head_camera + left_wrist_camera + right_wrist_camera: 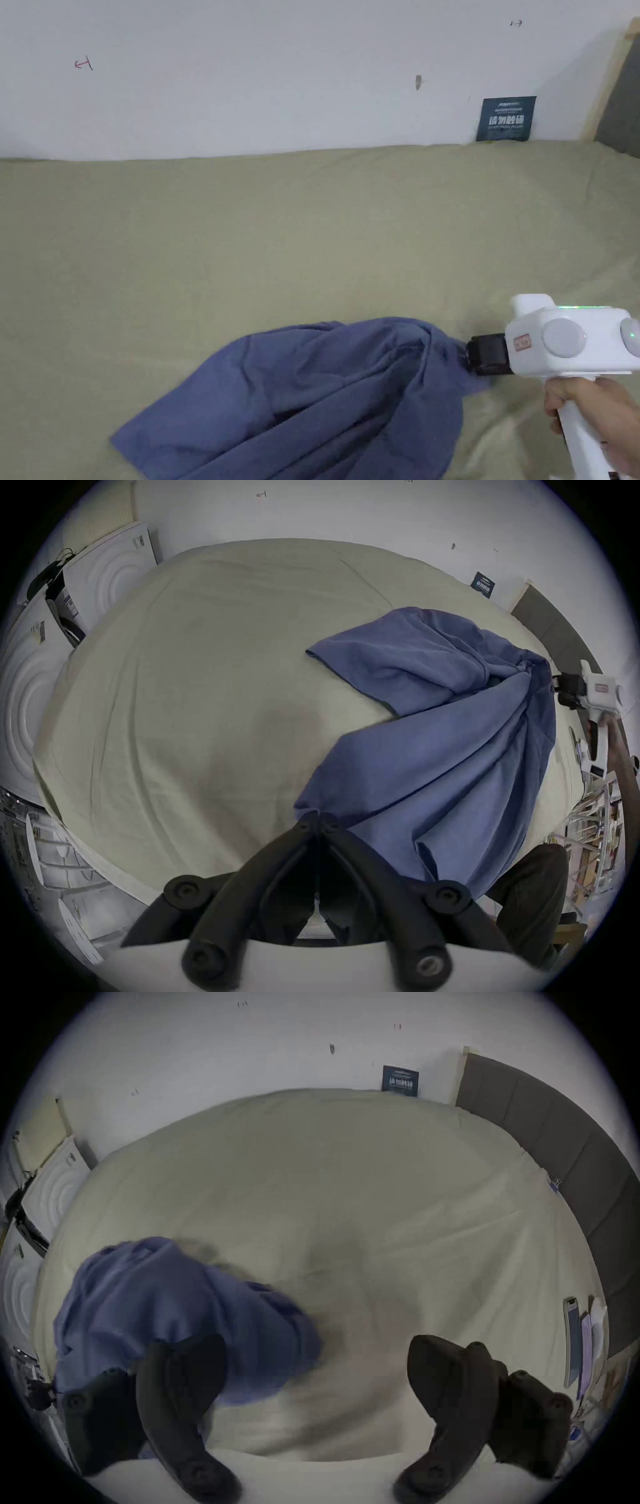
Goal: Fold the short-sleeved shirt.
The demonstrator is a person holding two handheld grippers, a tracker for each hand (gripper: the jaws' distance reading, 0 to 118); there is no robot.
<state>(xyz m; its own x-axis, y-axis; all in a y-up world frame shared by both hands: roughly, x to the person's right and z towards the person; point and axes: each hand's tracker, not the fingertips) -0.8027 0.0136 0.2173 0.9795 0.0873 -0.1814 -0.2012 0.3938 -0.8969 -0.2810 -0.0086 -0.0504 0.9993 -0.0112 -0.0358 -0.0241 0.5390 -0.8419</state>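
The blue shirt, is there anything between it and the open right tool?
Nothing visible. The right tool is open with bare bedsheet between its jaws, and the blue shirt lies bunched against its left jaw. The left tool is shut on the shirt's edge.

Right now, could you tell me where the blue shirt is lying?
In the head view, the blue shirt lies bunched on the bed near its front edge, just left of the right tool.
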